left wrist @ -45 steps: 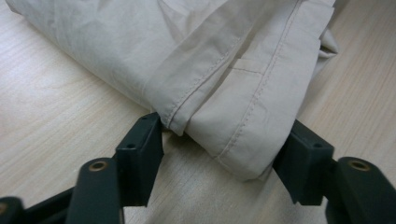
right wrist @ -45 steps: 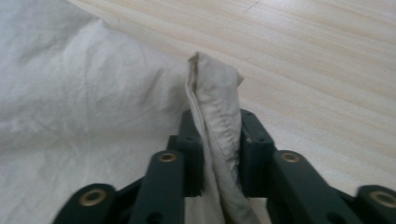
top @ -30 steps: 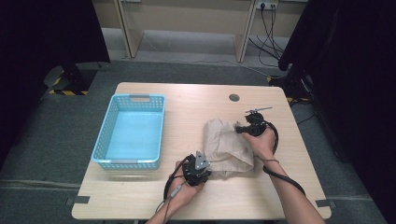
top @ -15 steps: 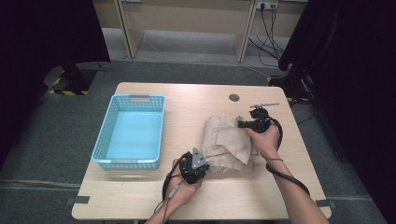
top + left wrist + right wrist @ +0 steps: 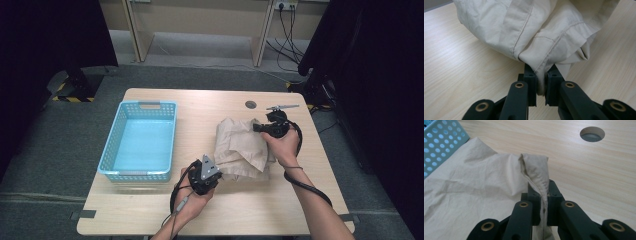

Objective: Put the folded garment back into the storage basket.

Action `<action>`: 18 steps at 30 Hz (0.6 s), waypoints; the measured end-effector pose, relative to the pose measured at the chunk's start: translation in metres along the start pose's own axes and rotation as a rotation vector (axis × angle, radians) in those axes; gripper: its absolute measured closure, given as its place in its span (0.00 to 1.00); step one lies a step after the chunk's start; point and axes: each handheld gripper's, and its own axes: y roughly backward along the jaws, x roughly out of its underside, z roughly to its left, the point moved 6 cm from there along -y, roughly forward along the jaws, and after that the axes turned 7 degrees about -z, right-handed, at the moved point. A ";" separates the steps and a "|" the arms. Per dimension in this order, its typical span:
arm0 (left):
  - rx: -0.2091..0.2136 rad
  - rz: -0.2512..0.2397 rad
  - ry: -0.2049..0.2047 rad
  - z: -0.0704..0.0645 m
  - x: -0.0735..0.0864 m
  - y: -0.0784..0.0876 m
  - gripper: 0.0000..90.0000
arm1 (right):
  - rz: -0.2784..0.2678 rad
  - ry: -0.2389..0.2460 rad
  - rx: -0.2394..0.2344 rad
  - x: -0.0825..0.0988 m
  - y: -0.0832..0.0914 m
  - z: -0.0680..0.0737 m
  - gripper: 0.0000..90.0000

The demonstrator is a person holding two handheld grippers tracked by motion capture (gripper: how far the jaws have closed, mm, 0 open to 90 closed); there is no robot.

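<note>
Left gripper [image 5: 216,170] is clamped onto a seamed fold of the beige cloth [image 5: 240,147], and from its own view you can see the hem squeezed tight between the two black jaws, which have just been closing down on it. From there the fabric bunches up and away above the gripper [image 5: 541,82], with folds hanging over the wooden table [image 5: 456,65].

Right gripper [image 5: 260,127] is doing the same thing on the other side: jaws pressed together on a stitched edge of the cloth [image 5: 474,195], which stands up in a little ridge right above the pinch [image 5: 544,195].

Using the blue basket [image 5: 140,142] as the reference point, since it's the obvious landmark: the cloth sits on the table [image 5: 280,210] just beside the basket's right side, close but not touching as far as I can tell. The left gripper holds the cloth's near corner, the one closest to the basket's front right corner. The right gripper holds the far edge, well apart from the basket, near the round cable hole [image 5: 250,104] in the tabletop. That hole also shows up in the right gripper view [image 5: 592,134], along with a corner of the basket [image 5: 441,140] at the top left, next to the cloth.

So the cloth is stretched crumpled between the two grippers, partly lifted at both pinched ends, middle still lying on the table.
</note>
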 end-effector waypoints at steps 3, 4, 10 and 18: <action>0.000 -0.004 -0.001 0.001 -0.001 0.002 0.92 | -0.004 0.002 -0.002 -0.003 0.000 0.002 0.95; -0.003 -0.008 0.000 0.002 -0.002 0.003 0.92 | -0.004 0.003 -0.003 -0.004 0.000 0.003 0.95; -0.002 -0.018 0.000 0.005 -0.003 0.007 0.92 | -0.008 0.011 -0.004 -0.009 0.000 0.008 0.95; -0.009 -0.027 0.005 0.010 -0.004 0.011 0.92 | -0.013 0.013 -0.005 -0.013 -0.001 0.013 0.95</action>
